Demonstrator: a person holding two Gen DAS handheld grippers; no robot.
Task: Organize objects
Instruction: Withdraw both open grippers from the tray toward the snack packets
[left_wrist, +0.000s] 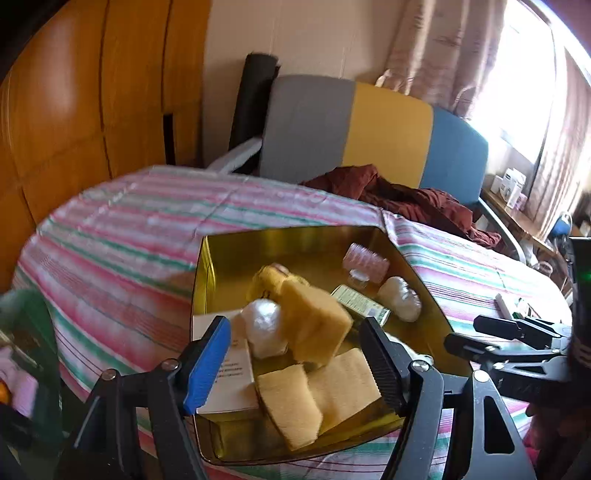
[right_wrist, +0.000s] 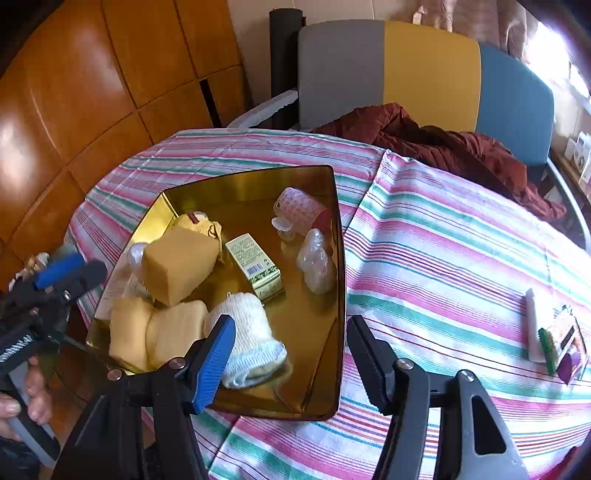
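A gold tin is sitting on the striped tablecloth, holding yellow sponges, a small green box, a pink ribbed roller and a white sock. The left gripper is hovering over the tin's near left side with jaws apart, one sponge tilting between them, untouched. The right gripper is hanging over the near right rim, jaws apart and gripping nothing, the sock lying just beside its blue pad.
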